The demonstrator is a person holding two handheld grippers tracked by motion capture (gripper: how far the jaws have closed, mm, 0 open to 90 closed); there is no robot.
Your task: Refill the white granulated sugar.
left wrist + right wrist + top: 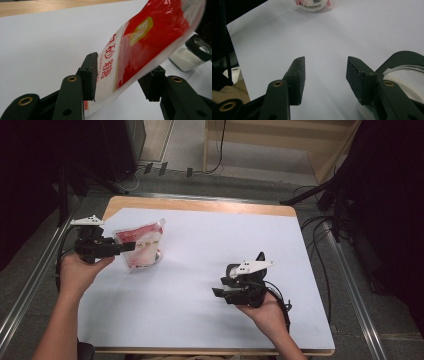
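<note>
Left gripper (131, 247) at the far-left of the white-covered bench (210, 320), its fingers (90, 75) set either side of a red-and-white sugar bag (141, 247); the bag stands tilted, its long axis running from a lower end down between the fingers up and away toward the far right in the left gripper view (150, 45); the left-hand pad lies against the bag's printed face, while the right-hand pad stands just clear of its underside, so the fingers read as released around the bag rather than clenched on it; whether the bag leans on the near pad or rests on something behind it cannot be told. A small glass jar (192, 53) of white grains with a dark rim sits just beyond the bag, on its far side from these fingers. Right gripper (216, 286) rests well apart, toward the near-right of the bench; its fingers (298, 75) stand parted with bare bench between them, grasping nothing; the bag's lower end (313, 4) shows far ahead of them. A white rimmed object (409, 75) lies just beside the right-hand finger, its kind unclear. Judged from this layout, the left hand is much the nearer to the bag; any regrasp turns on closing across the bag's thin faces, square to its long axis.
</note>
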